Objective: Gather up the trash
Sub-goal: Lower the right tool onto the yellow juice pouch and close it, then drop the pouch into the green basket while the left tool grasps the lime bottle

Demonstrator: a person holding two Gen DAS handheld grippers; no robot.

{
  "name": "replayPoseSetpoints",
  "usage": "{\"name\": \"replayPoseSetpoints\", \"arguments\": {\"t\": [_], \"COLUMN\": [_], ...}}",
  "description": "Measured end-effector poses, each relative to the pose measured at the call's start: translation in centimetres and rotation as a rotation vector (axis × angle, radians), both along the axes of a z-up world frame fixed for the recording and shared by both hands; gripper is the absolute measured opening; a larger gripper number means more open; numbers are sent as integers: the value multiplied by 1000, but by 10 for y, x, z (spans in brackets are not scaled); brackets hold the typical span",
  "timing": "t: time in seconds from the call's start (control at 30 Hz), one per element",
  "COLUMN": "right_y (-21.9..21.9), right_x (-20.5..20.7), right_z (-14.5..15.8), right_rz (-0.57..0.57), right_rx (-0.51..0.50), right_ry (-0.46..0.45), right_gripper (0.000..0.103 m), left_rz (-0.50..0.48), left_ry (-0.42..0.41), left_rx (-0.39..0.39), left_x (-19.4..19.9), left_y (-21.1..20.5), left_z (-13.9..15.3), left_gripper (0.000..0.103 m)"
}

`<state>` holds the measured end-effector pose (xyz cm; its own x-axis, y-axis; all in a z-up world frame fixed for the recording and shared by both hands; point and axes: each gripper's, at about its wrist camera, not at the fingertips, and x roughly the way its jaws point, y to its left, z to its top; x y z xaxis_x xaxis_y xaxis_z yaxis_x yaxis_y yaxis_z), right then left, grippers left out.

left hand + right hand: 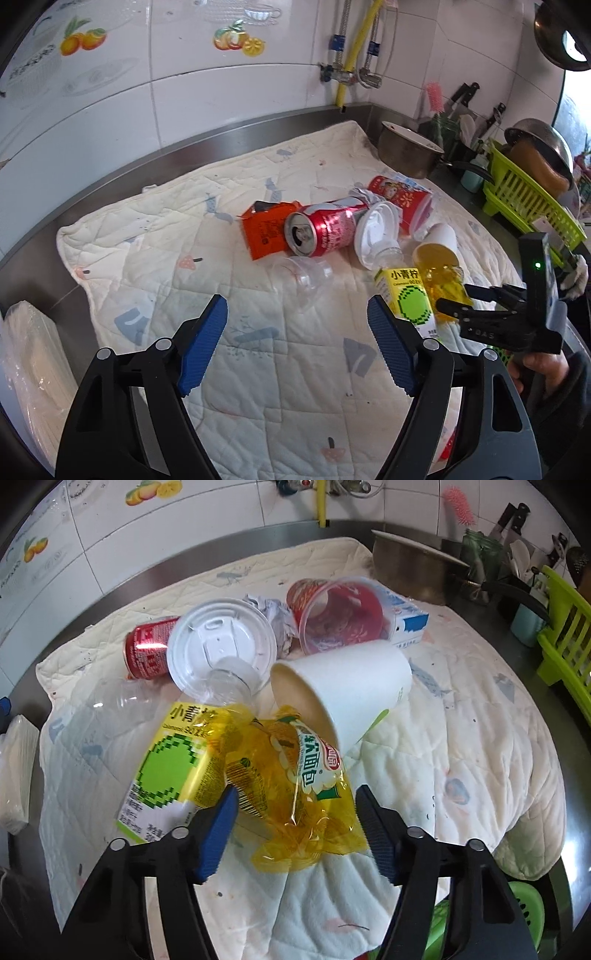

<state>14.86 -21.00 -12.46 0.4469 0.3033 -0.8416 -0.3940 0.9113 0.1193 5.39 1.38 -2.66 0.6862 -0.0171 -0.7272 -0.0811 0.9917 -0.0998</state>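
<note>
A heap of trash is shown lying on a quilted white cloth [258, 343] spread over a steel bench [207, 144] against a tiled kitchen wall. In the heap are a red drink can [321, 230] on its side, an orange carton [266, 230], a clear plastic cup [303, 275], a white domed lid [221, 646], a crumpled paper [275, 613], a red tub [340, 614] tipped over, a white paper cup [347, 690] on its side, a clear bottle with a yellow and green label [166, 764], and a yellow bread wrapper [295, 790] at the near edge of the heap.

The step in hand is judged to be the first pick: the wrapper is being approached by the right gripper [295, 819]. In the right wrist view its blue pads are seen partly closed, standing on either side of the wrapper's lower half. The left pad appears to be at the wrapper's edge; whether either pad is pressing on the film cannot be told, and the wrapper is not seen to be lifted.

The left gripper [297, 345] is held wide apart over bare cloth, short of the clear cup, with nothing between its pads and nothing touched.

For the next move, the right pads would need to be closed fully on the thin, slippery film, low enough to catch it, without the bottle beside it or the paper cup resting against its top being dragged along. A green container [443, 926] is glimpsed below the bench edge; it may be the bin, though this cannot be confirmed.
</note>
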Motion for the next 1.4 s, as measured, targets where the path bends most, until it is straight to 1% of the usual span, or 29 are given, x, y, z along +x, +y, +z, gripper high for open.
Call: {"name": "replayPoseSetpoints", "arguments": {"t": [0.03,0.07,0.13,0.2,0.33,0.5,0.63,0.7,0.73,0.77,0.8,0.9,1.03,1.13,1.2,1.33,1.4], "right_y": [-1,-2,-6,-10,-17,-28,-47,-57,-64,-69,-78,-105,-141,-167,-180,-200,-205], "right_x": [0,-1,-2,-5,-17,-39,-64,-76,-83,-88,-96,-117,-140,-153,-159,-169,-174], "right_z": [0,0,2,4,7,18,34,41,45,47,49,50,40,26,15,-6,-13], "right_rz": [-5,-9,-20,-32,-50,-99,-153,-186,-207,-225,-257,-344,-459,-548,-592,-671,-694], "right_rx": [3,8,25,31,56,79,109,112,114,110,97,65,6,-29,-48,-73,-81], "right_ry": [-1,0,2,6,4,-25,-57,-70,-79,-86,-94,-105,-89,-50,-22,38,59], "right_gripper": [55,53,38,32,28,26,26,26,26,26,26,26,27,27,27,29,33], "left_rz": [-12,-22,-43,-71,-122,-179,-193,-196,-195,-191,-183,-181,-173,-168,-159,-141,-141], "left_ry": [5,10,25,43,69,106,133,146,152,161,170,193,224,239,247,275,285], "left_rx": [-1,-2,-15,-39,-58,-87,-109,-105,-101,-96,-89,-79,-61,-67,-72,-79,-104], "left_x": [2,4,9,16,26,36,45,52,55,59,63,74,86,92,95,101,104], "left_y": [-4,-7,-13,-21,-39,-62,-73,-80,-83,-87,-90,-98,-105,-108,-109,-108,-106], "left_z": [-1,-2,-6,-10,-19,-31,-40,-45,-47,-50,-52,-60,-72,-79,-83,-93,-97], "left_gripper": [77,77,77,77,77,77,78,78,81,87,88,89,88,87,84,72,67]}}
